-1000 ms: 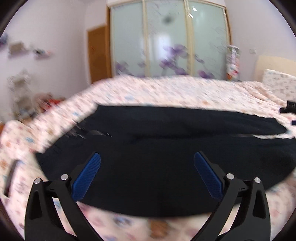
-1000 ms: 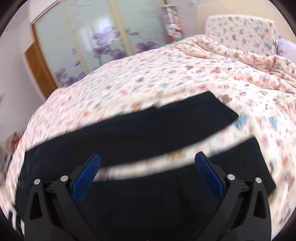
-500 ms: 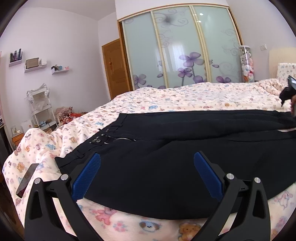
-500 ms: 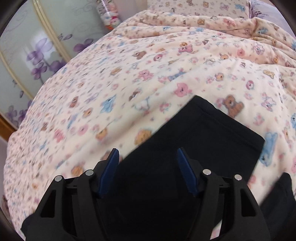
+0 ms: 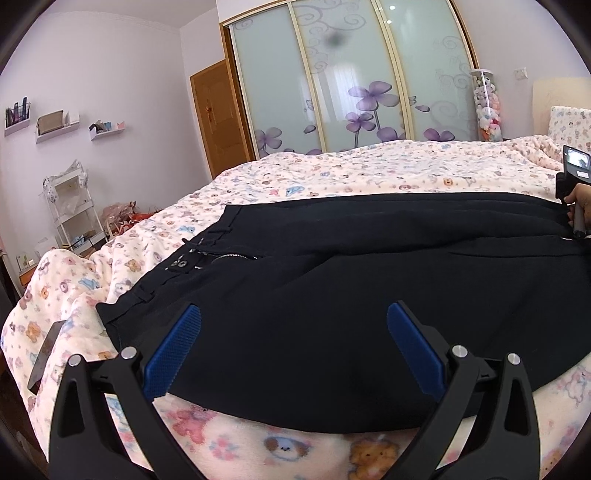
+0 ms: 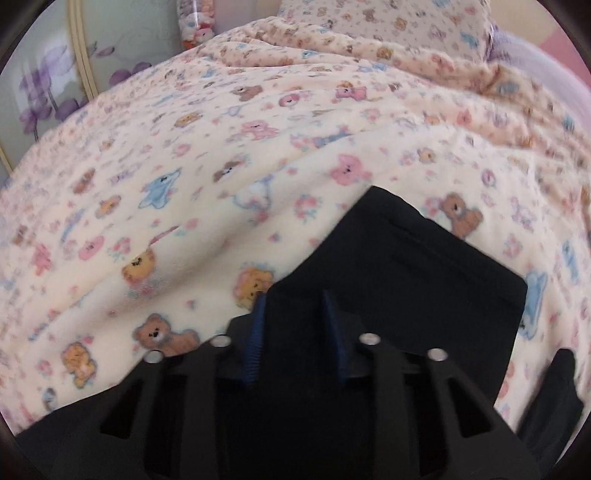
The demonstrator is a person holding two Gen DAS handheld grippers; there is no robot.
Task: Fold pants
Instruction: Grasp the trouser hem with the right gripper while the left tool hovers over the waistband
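Observation:
Black pants (image 5: pixel 369 280) lie flat across the bed, waistband with zipper and buttons at the left (image 5: pixel 192 258), legs running right. My left gripper (image 5: pixel 293 328) is open and empty, low over the near edge of the pants by the hip. My right gripper (image 6: pixel 293 306) is nearly closed, its blue pads (image 6: pixel 256 332) pinching the left edge of the far leg (image 6: pixel 406 280) near the hem. The right gripper and the hand holding it also show at the far right of the left wrist view (image 5: pixel 574 195).
The bed carries a cream blanket with cartoon animals (image 6: pixel 184 184). A dark phone (image 5: pixel 44 354) lies at the bed's left edge. Pillows (image 6: pixel 388 22) sit at the head. A sliding wardrobe (image 5: pixel 351 81), a door (image 5: pixel 218 114) and a white shelf cart (image 5: pixel 70 210) stand behind.
My right gripper has moved down onto the far leg near the hem and its jaws have narrowed from wide open to nearly closed on the cloth. The left gripper has barely moved.

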